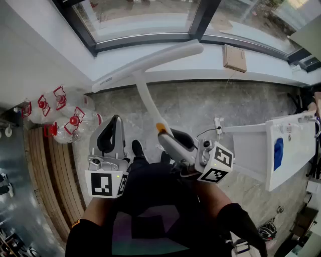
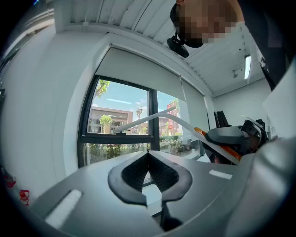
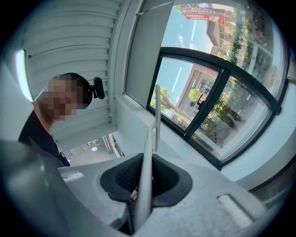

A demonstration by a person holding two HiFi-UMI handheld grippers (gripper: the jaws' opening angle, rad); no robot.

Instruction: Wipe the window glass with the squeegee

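The right gripper (image 1: 173,145) clamps the handle of the long white plastic squeegee (image 1: 150,61), seemingly light and stiff; the left gripper (image 1: 113,131) is closed and empty.

Smooth white plastic squeegee (image 1: 145,68), clear glass (image 1: 145,15)

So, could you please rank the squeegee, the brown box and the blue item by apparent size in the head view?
1. squeegee, clearly largest
2. brown box
3. blue item, narrower; close to the box, and distances differ, so this pair is unsure
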